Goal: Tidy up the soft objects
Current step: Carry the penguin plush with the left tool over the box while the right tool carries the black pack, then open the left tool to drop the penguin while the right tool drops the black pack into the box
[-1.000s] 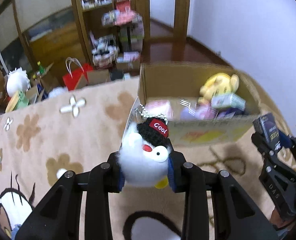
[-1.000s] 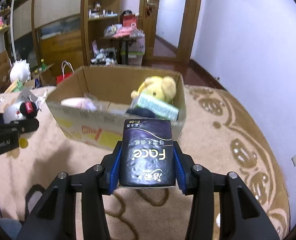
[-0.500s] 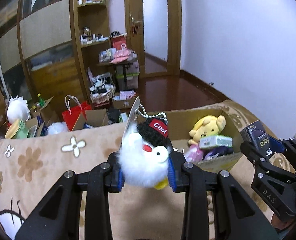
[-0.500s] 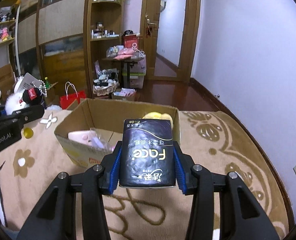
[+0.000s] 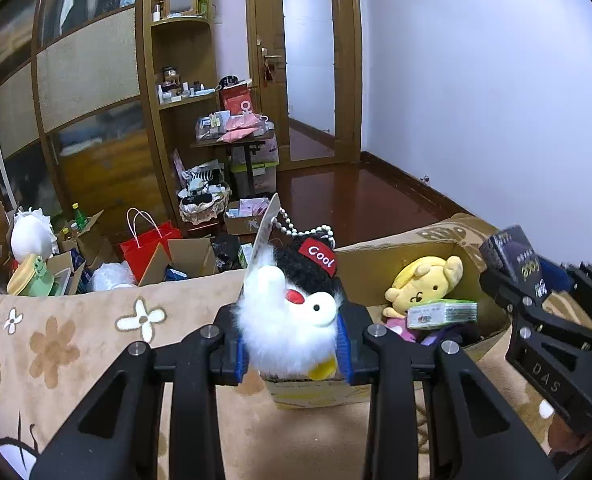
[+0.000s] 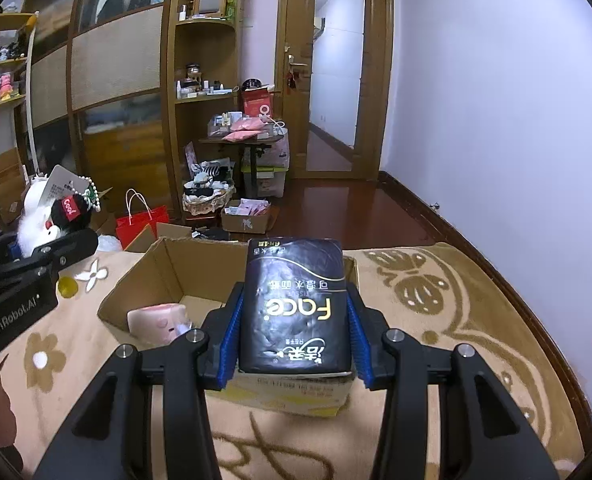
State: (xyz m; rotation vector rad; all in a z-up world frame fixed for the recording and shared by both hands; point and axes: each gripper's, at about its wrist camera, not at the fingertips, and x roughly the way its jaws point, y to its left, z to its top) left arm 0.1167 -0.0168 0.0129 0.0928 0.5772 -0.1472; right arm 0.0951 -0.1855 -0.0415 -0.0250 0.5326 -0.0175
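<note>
Two grippers, one item each — left gripper (image 5: 292, 354) clamps the fluffy penguin (image 5: 292, 320), right gripper (image 6: 294, 338) squeezes the tissue pack (image 6: 296, 304) — above one cardboard box (image 6: 144, 292).

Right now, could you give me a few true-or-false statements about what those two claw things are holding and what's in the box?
1. The left gripper clamps a fluffy white penguin. True.
2. The penguin's hat reads "Face". False: it reads "Cool".
3. The right gripper holds a dark tissue pack. True.
4. The cardboard box is empty. False: a yellow plush and a pink toy lie inside.
5. The box sits on the wooden floor. False: it sits on a beige blanket.
</note>
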